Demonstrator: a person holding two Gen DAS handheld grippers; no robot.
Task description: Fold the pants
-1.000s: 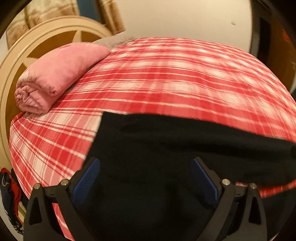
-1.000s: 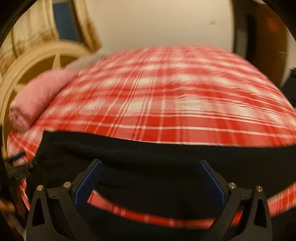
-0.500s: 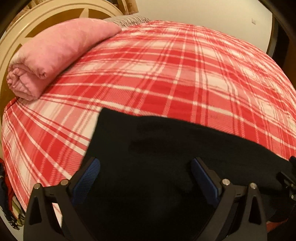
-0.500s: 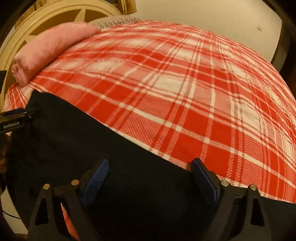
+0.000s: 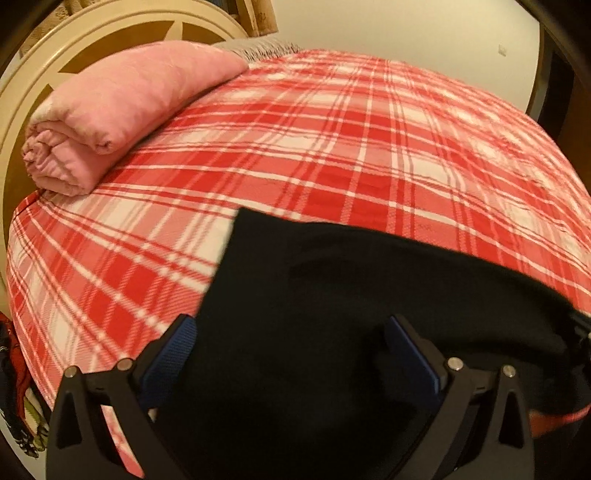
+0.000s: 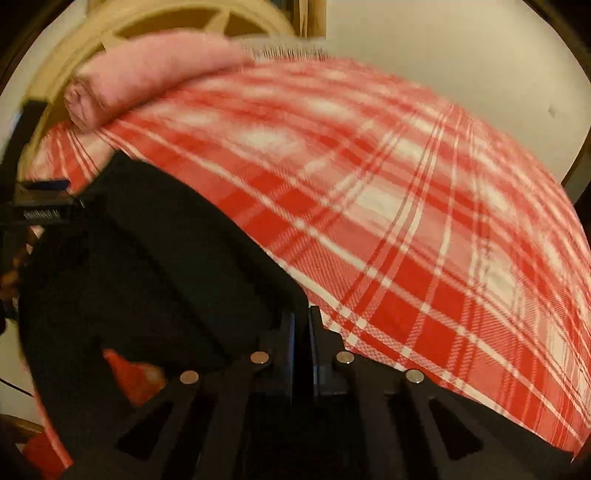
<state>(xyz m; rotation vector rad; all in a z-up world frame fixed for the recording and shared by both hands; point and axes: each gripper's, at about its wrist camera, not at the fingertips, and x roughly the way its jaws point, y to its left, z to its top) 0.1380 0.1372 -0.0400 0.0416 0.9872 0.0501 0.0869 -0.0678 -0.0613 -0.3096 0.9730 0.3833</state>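
Black pants (image 5: 332, 295) lie spread on a bed with a red and white plaid cover (image 5: 332, 147). My left gripper (image 5: 291, 350) hovers low over their left part, open, blue pads wide apart with the cloth below them. In the right wrist view the pants (image 6: 147, 258) fill the lower left. My right gripper (image 6: 303, 328) is at their right edge, its jaws closing tight with black cloth pinched between the pads. The left gripper (image 6: 40, 210) shows at the left edge of that view.
A rolled pink blanket (image 5: 122, 110) lies at the bed's far left, against a cream round headboard (image 5: 55, 48). A pale wall (image 5: 406, 29) stands behind the bed. Coloured clothes (image 5: 14, 387) hang off the bed's left side.
Both grippers have come down closer to the pants. The right gripper has rolled and gone from wide open to shut on the pants' right edge. The left gripper stays open.
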